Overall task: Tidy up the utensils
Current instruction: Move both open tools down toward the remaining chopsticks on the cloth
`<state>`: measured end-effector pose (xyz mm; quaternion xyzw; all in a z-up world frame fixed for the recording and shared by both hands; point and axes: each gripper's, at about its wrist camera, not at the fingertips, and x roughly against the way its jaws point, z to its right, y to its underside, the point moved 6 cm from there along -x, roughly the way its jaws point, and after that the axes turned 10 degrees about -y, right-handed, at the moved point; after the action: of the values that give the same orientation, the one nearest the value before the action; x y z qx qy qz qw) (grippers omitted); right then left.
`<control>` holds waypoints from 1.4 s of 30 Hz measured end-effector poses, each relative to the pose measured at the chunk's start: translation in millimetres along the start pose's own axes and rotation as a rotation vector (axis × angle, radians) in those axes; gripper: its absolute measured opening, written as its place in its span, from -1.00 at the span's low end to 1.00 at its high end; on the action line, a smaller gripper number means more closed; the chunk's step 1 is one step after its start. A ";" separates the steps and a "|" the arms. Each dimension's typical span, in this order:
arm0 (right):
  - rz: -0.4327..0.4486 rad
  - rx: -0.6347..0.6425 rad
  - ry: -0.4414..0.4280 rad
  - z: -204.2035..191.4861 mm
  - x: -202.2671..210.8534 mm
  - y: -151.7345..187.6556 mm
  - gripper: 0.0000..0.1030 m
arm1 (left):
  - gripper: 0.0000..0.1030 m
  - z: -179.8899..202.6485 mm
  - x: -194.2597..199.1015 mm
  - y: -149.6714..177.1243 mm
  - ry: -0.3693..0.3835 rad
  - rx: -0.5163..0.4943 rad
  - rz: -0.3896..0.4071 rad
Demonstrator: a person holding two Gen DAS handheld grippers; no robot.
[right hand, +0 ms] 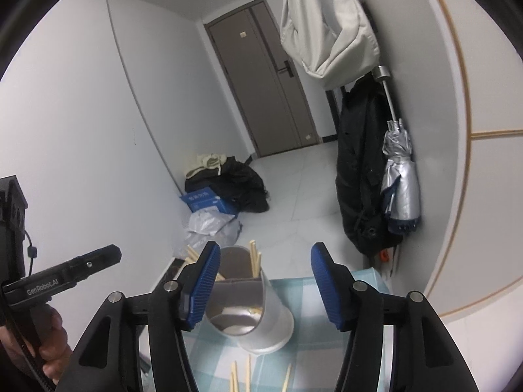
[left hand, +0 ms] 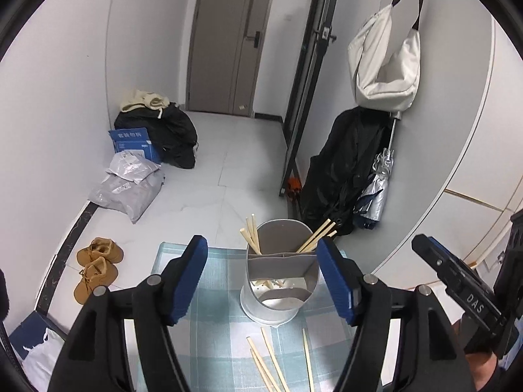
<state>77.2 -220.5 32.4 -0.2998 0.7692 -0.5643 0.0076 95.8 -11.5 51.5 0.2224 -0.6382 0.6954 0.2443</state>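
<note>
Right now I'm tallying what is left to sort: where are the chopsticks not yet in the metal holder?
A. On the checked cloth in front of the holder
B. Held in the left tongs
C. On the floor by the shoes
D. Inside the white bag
A: loose chopsticks lie on the checked cloth in front of the metal holder; the left tongs are open and empty.

- My two wrist views are evenly lit by cool, soft indoor light; shadows are faint.
- Fisheye bending curves the pale grey walls [left hand: 65, 104] and leaves black corners around each circular picture.
- The shiny metal utensil holder [left hand: 278, 307] carries a mild glare.
- Focus is fair throughout, slightly soft near the rims.
</note>
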 end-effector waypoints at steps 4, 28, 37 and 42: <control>0.005 0.004 -0.005 -7.8 14.2 10.8 0.24 | 0.31 -2.8 11.8 9.8 -0.021 0.018 0.029; -0.113 0.054 0.079 1.9 9.0 112.9 0.64 | 0.69 -22.9 -19.3 106.0 -0.082 0.059 0.031; -0.247 0.033 0.115 22.6 -18.7 144.7 0.64 | 0.69 -39.9 -52.2 132.1 -0.123 0.059 -0.054; -0.392 0.055 0.137 32.5 -45.5 165.9 0.64 | 0.69 -53.4 -67.0 134.1 -0.151 0.078 -0.141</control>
<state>50.7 -196.7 -139.0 -0.4042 0.6792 -0.5949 -0.1464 64.7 29.0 -99.2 0.3277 -0.6100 0.6820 0.2351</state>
